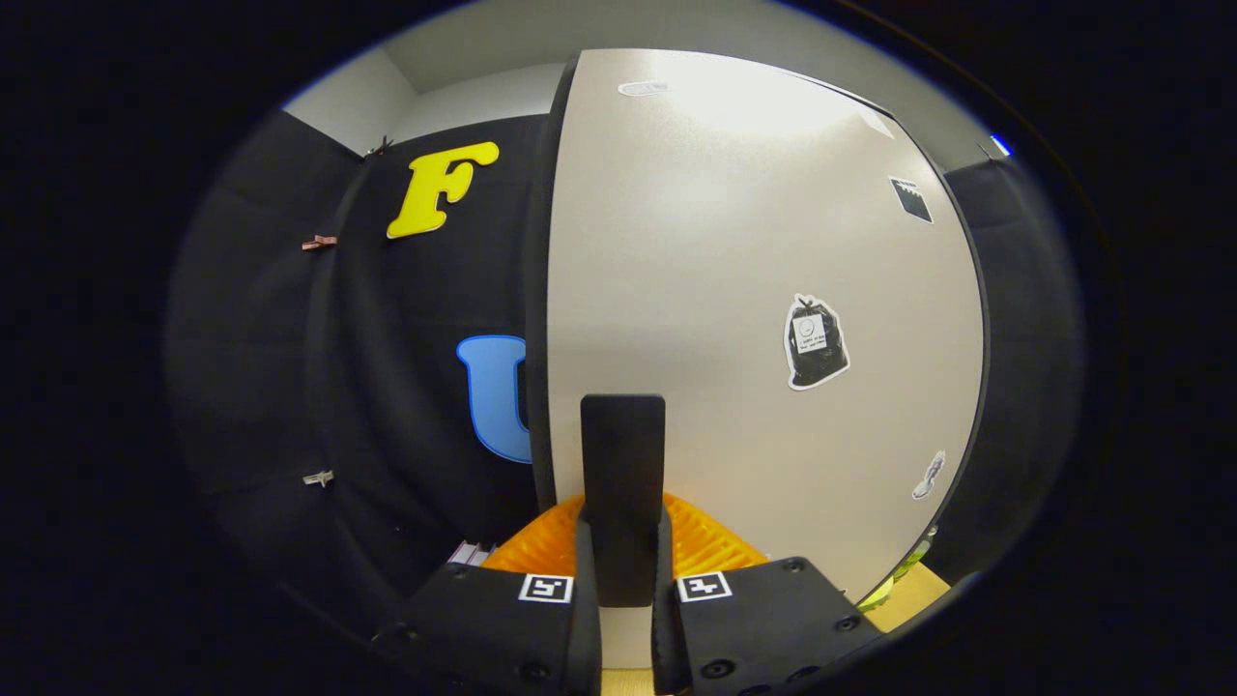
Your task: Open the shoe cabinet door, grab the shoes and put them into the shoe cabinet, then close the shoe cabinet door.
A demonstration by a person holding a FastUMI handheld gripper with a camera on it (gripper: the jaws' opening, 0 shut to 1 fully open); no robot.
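The shoe cabinet door (754, 290) is a pale, smooth panel standing close in front of me, with a dark edge (539, 290) along its left side. A black upright handle (623, 464) sticks out from the door's lower part. My gripper (623, 546) is shut on this handle, one finger pressing on each side of its lower end. The cabinet's inside is hidden behind the door.
Several stickers are on the door, the largest a black bag shape (815, 341). The booth's black cloth wall (387, 387) hangs left of the door with small clips on it. A yellow-green object (904, 570) and a strip of wooden surface (918, 594) peek out below the door's right corner.
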